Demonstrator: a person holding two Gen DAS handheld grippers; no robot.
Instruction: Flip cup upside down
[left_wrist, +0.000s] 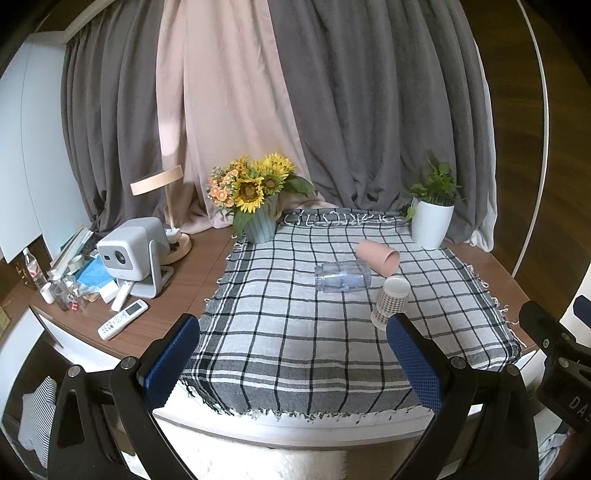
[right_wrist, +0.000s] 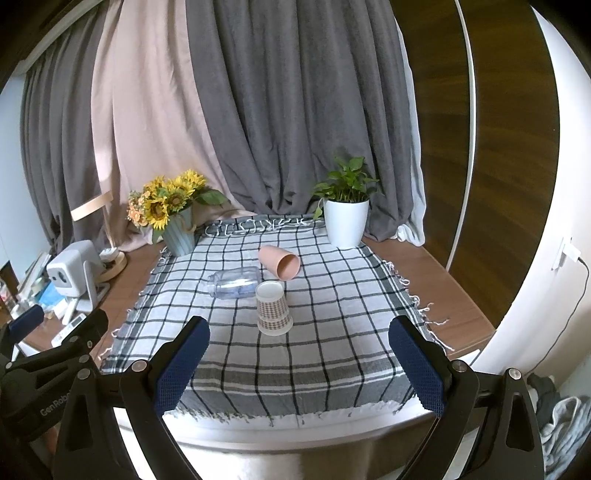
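Observation:
A checked paper cup (right_wrist: 272, 309) stands upside down on the plaid cloth (right_wrist: 332, 354); it also shows in the left wrist view (left_wrist: 392, 302). A pink cup (right_wrist: 279, 261) (left_wrist: 378, 256) lies on its side behind it. A clear plastic cup (right_wrist: 233, 282) (left_wrist: 341, 276) lies on its side to the left. My left gripper (left_wrist: 293, 363) is open and empty, held back over the table's front edge. My right gripper (right_wrist: 297, 365) is open and empty, also back from the cups.
A sunflower vase (left_wrist: 258, 199) stands at the cloth's back left and a white potted plant (left_wrist: 433, 218) at the back right. A projector (left_wrist: 127, 254), lamp (left_wrist: 162, 184), remote (left_wrist: 122, 319) and small clutter sit on the wooden table to the left. Curtains hang behind.

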